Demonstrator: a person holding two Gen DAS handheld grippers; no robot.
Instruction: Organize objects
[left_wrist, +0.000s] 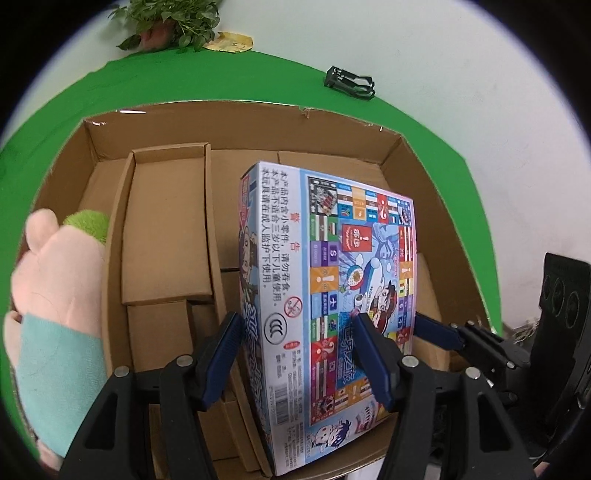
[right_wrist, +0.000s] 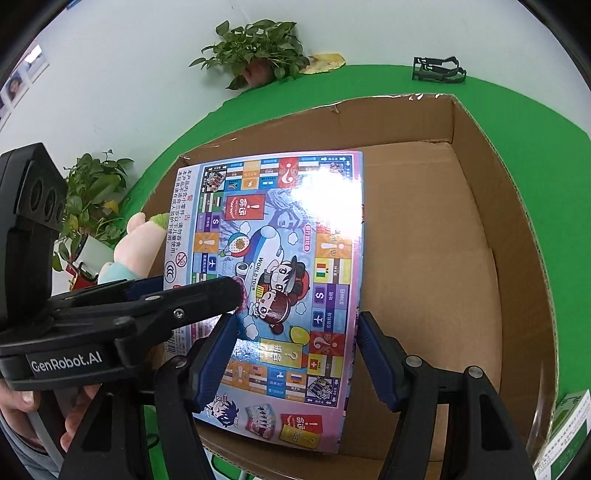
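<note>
A colourful board game box (left_wrist: 351, 258) (right_wrist: 277, 240) hangs tilted inside a big open cardboard carton (left_wrist: 240, 107) (right_wrist: 498, 221), printed back face up. My left gripper (left_wrist: 295, 321) is shut on its left end: one blue pad sits on the cover side, the other on the back face, and the white warning side shows between them. My right gripper (right_wrist: 297, 319) holds the box's right part, its right finger against the pink right edge and its left finger on the printed face. The right gripper's blue finger (left_wrist: 436, 328) shows at the box's right edge.
Several plain brown boxes (left_wrist: 166, 229) stand packed in the carton's left half; its right floor (right_wrist: 424, 258) is bare. A pink plush toy (left_wrist: 59, 277) (right_wrist: 136, 243) leans at the carton's left wall. On the green cloth are plants (right_wrist: 258, 40), a black frame (right_wrist: 437, 70) and a green-labelled box (right_wrist: 569, 435).
</note>
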